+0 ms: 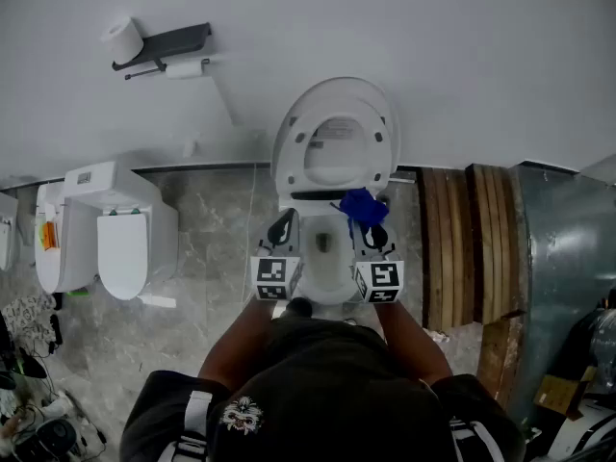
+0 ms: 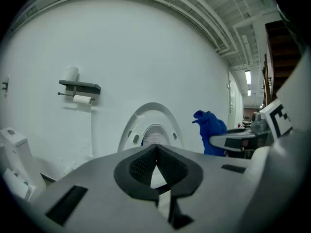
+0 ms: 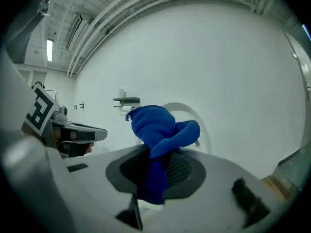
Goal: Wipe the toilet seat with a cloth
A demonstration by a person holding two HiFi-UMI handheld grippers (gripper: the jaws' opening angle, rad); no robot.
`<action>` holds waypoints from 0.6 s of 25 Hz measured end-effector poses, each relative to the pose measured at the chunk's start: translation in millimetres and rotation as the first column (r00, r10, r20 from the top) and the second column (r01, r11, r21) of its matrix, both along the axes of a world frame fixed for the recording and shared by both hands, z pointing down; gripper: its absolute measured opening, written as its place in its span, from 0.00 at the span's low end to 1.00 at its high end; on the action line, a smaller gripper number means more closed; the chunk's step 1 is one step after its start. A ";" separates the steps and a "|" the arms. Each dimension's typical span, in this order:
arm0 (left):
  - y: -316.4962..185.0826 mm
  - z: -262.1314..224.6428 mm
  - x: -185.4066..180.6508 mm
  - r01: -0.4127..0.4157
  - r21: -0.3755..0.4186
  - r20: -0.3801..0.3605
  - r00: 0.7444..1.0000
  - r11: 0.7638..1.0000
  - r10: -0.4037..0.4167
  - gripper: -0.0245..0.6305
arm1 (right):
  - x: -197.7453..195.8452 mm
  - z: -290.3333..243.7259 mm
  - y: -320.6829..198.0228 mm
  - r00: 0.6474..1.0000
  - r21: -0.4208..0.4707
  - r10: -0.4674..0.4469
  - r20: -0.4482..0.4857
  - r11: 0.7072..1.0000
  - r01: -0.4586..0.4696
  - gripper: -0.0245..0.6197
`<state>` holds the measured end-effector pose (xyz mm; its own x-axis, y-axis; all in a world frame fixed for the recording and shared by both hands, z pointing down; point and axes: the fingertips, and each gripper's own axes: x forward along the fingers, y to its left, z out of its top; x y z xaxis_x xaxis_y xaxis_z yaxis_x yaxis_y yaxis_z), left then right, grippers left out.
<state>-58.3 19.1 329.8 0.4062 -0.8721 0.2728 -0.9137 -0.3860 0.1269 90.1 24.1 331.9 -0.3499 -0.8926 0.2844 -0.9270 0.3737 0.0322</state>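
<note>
approach step: right gripper pinches cloth above the toilet; left gripper jaws pressed together, empty. next: bring cloth onto seat.

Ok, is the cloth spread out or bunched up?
Bunched up: the blue cloth is a crumpled wad clamped in the right gripper's jaws, not laid flat.

A bunched blue terry cloth sits at frame centre, just below the white oval toilet seat, raised upright.
</note>
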 end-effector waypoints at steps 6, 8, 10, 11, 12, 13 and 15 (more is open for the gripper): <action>-49.8 9.7 -18.4 -0.029 0.009 0.021 0.999 1.000 0.029 0.05 | -24.9 -5.4 -57.9 1.000 0.016 0.018 0.009 1.000 -0.018 0.16; -61.7 11.0 -20.6 -0.021 0.001 0.020 1.000 1.000 0.021 0.05 | -30.3 -4.0 -74.4 1.000 0.014 0.010 0.016 1.000 -0.011 0.16; -70.9 7.5 -20.7 -0.006 -0.008 0.003 1.000 1.000 0.006 0.05 | -34.0 -0.6 -90.7 1.000 0.010 0.002 0.022 1.000 -0.003 0.16; -74.2 4.6 -20.1 0.003 -0.013 -0.011 1.000 1.000 -0.003 0.05 | -35.4 0.1 -98.5 1.000 0.011 -0.001 0.024 1.000 0.001 0.16; -76.3 3.4 -20.0 0.010 -0.016 -0.017 1.000 1.000 -0.010 0.05 | -36.5 -0.4 -106.0 1.000 0.013 -0.006 0.025 1.000 0.005 0.16; -77.3 5.0 -20.6 0.013 -0.016 -0.010 1.000 1.000 -0.013 0.05 | -37.5 -1.8 -113.5 1.000 0.017 -0.010 0.025 1.000 0.010 0.16; -78.8 10.6 -21.6 0.021 -0.024 0.005 1.000 1.000 -0.020 0.05 | -39.1 -4.9 -129.9 1.000 0.024 -0.018 0.025 1.000 0.018 0.16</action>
<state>-79.8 -59.8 340.4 0.3868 -0.8735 0.2956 -0.9221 -0.3640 0.1310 50.9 -105.8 327.0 -0.3729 -0.8924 0.2541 -0.9207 0.3899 0.0182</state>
